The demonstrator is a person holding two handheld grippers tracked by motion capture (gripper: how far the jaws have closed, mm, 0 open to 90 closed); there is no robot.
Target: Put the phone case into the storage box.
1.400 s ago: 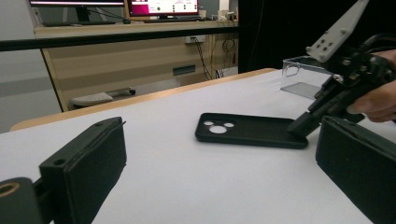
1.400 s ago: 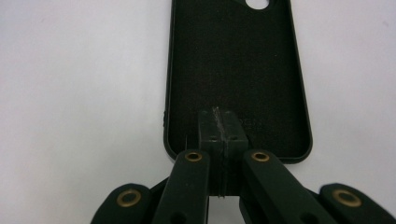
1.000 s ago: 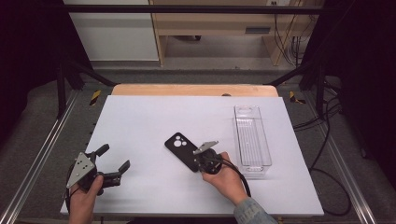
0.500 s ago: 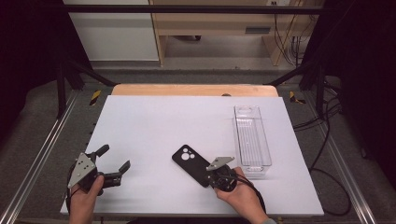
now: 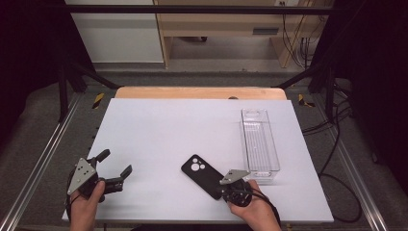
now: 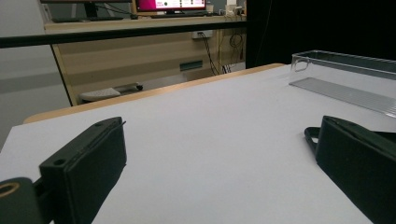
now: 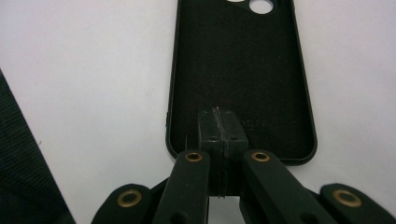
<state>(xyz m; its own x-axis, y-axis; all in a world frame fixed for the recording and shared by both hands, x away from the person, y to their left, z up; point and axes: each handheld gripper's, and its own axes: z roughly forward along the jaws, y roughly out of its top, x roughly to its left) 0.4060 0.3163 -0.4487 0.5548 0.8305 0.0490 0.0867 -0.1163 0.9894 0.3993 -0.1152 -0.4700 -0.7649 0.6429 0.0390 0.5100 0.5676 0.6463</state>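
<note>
White table [image 5: 159,130] under my two grippers: one phone case, one clear bin

I have the right gripper [image 5: 222,188] with jaws pressed together, tips resting on the near end of the single black phone case [image 5: 202,175], which lies flat just left of the one clear plastic bin [image 5: 260,144]; my left gripper [image 5: 115,168] sits well left of the bin, jaws wide apart and empty

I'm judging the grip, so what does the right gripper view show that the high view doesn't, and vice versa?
Right gripper view: jaws pressed together, tips over the hollow inside of the phone case, near its bottom rim. High view: the clear tray and the open left gripper. Both: the black case, the white table and the right gripper.
</note>
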